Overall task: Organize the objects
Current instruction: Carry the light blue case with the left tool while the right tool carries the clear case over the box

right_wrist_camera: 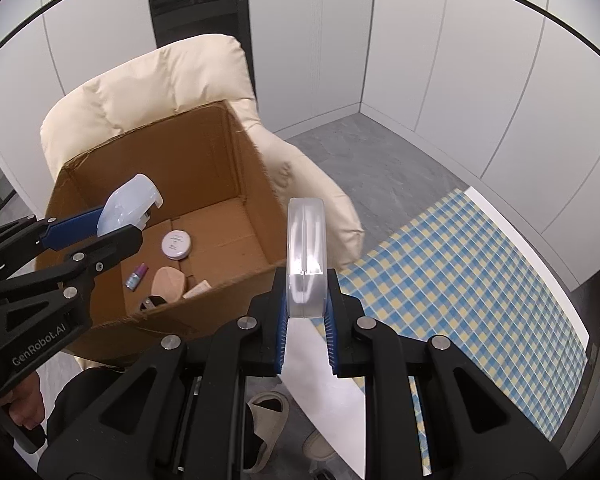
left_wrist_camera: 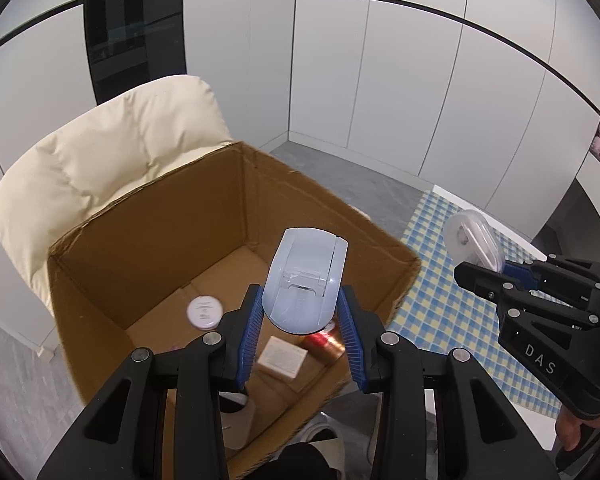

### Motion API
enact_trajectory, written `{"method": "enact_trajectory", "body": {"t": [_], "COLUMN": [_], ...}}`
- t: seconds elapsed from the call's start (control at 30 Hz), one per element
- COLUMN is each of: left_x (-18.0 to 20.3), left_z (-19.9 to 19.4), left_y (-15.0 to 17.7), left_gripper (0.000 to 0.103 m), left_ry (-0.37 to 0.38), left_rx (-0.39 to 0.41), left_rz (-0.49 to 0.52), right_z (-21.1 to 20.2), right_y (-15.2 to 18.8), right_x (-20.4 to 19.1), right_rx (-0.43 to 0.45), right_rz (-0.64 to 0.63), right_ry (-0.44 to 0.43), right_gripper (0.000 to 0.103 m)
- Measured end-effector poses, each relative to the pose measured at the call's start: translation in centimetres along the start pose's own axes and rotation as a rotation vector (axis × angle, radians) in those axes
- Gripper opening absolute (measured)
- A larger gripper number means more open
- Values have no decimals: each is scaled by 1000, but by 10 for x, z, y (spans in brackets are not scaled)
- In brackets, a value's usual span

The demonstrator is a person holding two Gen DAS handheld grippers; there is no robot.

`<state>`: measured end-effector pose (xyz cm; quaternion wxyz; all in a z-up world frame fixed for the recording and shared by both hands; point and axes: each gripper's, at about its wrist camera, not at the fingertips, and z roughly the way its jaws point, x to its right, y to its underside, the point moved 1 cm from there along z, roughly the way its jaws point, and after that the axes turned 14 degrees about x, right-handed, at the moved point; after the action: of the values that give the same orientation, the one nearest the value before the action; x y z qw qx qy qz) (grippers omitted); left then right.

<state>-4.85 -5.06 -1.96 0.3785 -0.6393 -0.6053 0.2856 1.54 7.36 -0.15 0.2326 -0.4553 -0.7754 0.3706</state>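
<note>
My left gripper [left_wrist_camera: 300,292] is shut on a pale blue plastic device [left_wrist_camera: 304,280] and holds it over the open cardboard box [left_wrist_camera: 140,200]. In the right wrist view the same gripper [right_wrist_camera: 118,224] holds the blue device [right_wrist_camera: 130,202] above the box's [right_wrist_camera: 148,152] left side. My right gripper [right_wrist_camera: 306,280] is shut on a clear flat plastic case [right_wrist_camera: 304,248], held edge-on just right of the box's near corner. From the left wrist view, that gripper [left_wrist_camera: 484,264] and the clear case [left_wrist_camera: 472,240] hover over the checked cloth.
In the box lie a white round tin [right_wrist_camera: 176,244], a small purple bottle [right_wrist_camera: 136,276], a beige pad [right_wrist_camera: 170,280], a small white carton [left_wrist_camera: 282,358] and a copper-red can [left_wrist_camera: 324,342]. The box rests on a cream padded chair [right_wrist_camera: 160,76]. A table with blue-yellow checked cloth [right_wrist_camera: 460,264] stands right; a slipper [right_wrist_camera: 268,420] lies below.
</note>
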Motion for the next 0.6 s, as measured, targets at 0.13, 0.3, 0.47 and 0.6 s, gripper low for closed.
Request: {"method": "enact_trajectory", "body": {"t": [0.13, 0.3, 0.47, 0.6], "left_x": [-14, -30, -45, -54], "left_z": [0, -2, -3, -3], "left_y": [3, 8, 12, 14], "left_gripper": [37, 37, 38, 38], "left_ry": [-24, -56, -78, -94], "left_rx": [-2, -9, -16, -15], "left_rz": [-3, -5, -18, -22], "right_z": [4, 9, 15, 18], "right_y": [-3, -6, -8, -8], "right_x": [-14, -33, -53, -64], "right_rx": [0, -1, -3, -6], "right_rz": [-16, -36, -62, -76], "right_ry": [-22, -49, -74, -86], "right_gripper": [17, 16, 17, 16]}}
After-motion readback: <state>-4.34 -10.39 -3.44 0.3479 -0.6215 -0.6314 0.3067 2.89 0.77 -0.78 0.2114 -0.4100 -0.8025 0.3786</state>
